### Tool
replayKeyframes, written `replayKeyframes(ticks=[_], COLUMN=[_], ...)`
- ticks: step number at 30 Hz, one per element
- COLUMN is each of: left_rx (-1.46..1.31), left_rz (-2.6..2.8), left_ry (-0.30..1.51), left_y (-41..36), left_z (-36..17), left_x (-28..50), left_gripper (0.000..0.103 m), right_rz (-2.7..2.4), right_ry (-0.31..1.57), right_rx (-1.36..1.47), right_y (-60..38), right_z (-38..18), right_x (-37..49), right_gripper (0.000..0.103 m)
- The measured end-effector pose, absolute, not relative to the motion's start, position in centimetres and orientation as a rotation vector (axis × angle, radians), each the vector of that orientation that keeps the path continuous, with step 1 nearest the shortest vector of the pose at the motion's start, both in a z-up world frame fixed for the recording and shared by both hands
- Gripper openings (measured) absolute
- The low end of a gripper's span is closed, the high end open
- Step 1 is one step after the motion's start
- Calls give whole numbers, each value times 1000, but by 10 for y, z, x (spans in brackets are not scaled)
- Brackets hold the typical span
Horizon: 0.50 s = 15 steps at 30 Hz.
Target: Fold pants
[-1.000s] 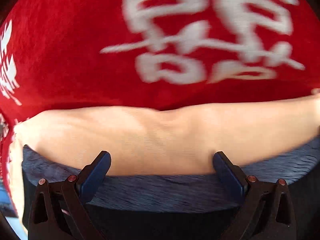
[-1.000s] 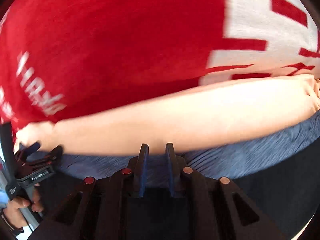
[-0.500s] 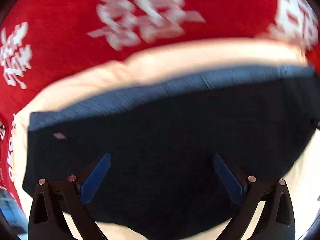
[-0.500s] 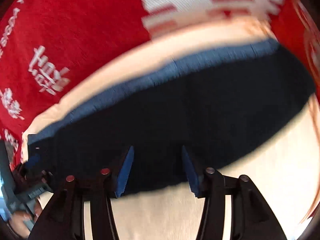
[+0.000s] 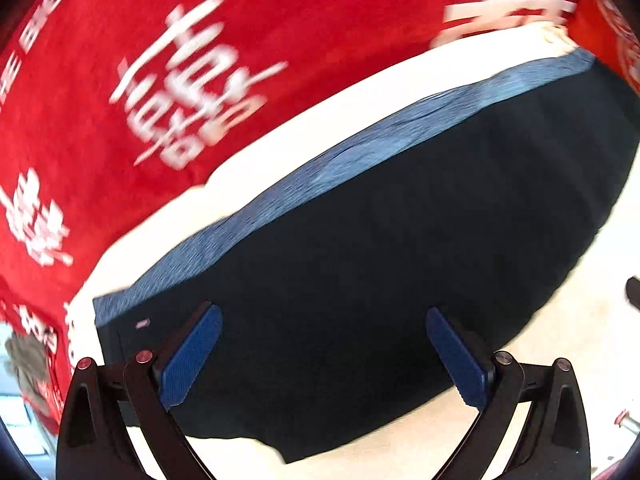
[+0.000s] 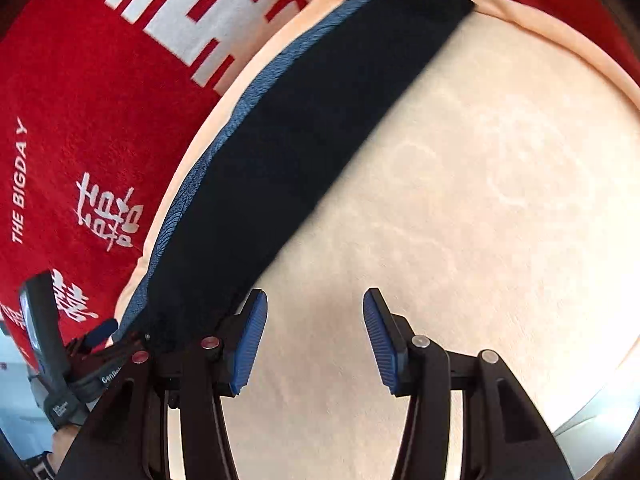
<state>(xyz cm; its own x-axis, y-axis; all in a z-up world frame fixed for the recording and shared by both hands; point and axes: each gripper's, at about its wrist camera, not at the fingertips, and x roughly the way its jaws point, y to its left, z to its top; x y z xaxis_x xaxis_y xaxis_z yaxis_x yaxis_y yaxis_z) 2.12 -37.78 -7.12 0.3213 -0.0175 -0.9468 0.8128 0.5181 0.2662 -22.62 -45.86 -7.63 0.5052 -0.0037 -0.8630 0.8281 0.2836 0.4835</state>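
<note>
The dark navy pants (image 5: 380,248) lie folded flat on a cream mat (image 5: 560,392), with a lighter blue waistband strip (image 5: 320,168) along the far edge. My left gripper (image 5: 322,356) is open and empty, just above the pants' near part. In the right wrist view the pants (image 6: 304,128) run as a long dark band from lower left to upper right. My right gripper (image 6: 314,340) is open and empty over the bare mat (image 6: 480,200), beside the pants' near edge. The left gripper (image 6: 96,344) shows at the lower left of that view, at the pants' end.
A red cloth with white lettering (image 5: 200,80) lies beyond the mat and also shows in the right wrist view (image 6: 80,120). The mat's rounded rim (image 6: 580,48) curves at the upper right. A small metal object (image 5: 624,420) sits at the far right edge.
My right gripper has opened and let go of the pants. Both grippers have pulled back, so the folded pants now lie flat on the mat.
</note>
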Motion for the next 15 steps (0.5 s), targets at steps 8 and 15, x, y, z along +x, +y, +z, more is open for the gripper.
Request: replayKeyframes(ticks=[8,15], left_rx=[958,966], left_rz=[-749,-733], left_ry=[1095,1102], left_y=[-438,-453], left_z=[-69,-73], left_x=[-41,-53], left_gripper=[103,103], right_rz=[-721,-733], right_ry=[823,814], right_rx=[1231,1259], right_y=[-469,-487], right_z=[-73,-73], right_x=[-259,-274], right_gripper=[56,56])
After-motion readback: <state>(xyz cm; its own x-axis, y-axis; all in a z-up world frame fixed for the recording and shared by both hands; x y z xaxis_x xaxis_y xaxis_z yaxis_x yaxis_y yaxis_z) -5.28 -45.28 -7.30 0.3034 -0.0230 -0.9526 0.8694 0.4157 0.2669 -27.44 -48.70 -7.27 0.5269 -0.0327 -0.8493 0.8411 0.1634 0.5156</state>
